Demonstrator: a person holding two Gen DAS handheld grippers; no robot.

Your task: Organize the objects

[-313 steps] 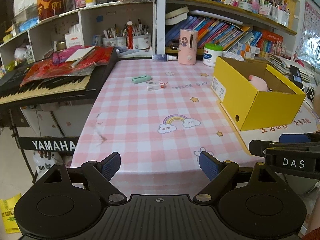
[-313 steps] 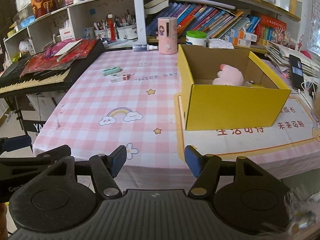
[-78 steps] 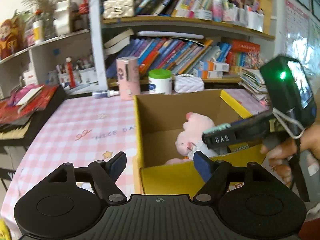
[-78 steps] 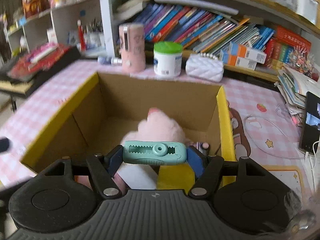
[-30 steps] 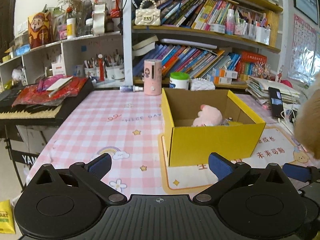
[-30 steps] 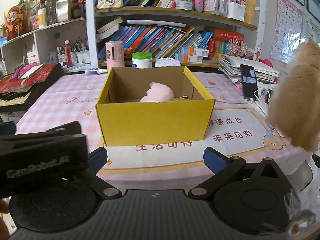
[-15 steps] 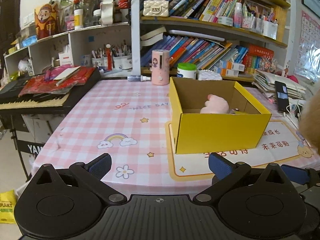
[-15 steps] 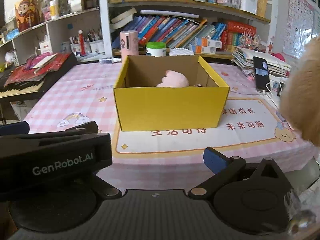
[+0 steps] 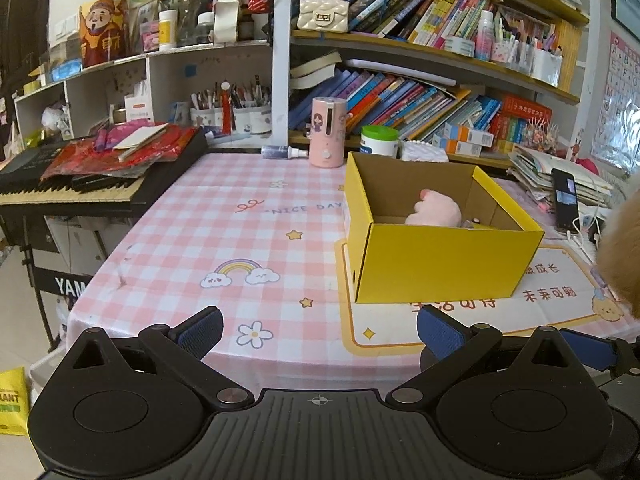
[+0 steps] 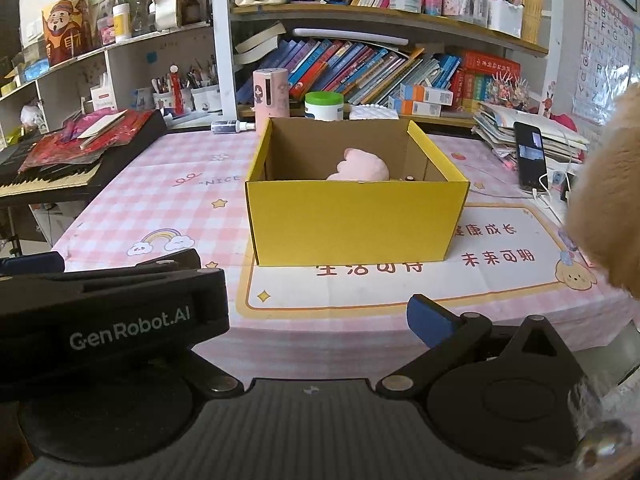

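Pink checked table (image 9: 224,232), packed bookshelves (image 9: 420,92) at 12 o'clock.
Yellow box (image 9: 440,264) at 1 o'clock, pink plush (image 9: 438,210) inside; left gripper (image 9: 318,330) and right gripper (image 10: 320,300) both spread wide, holding nothing.

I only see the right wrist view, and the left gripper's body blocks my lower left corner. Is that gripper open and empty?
Observer: Yes. The left gripper is open, with nothing between its fingers.
Operator: What lies ahead of it?
Observer: The near edge of the pink checked tablecloth, with a flower print showing between the fingers.
Operator: Anything on the floor to its left?
Observer: A yellow packet lies on the floor at the lower left.
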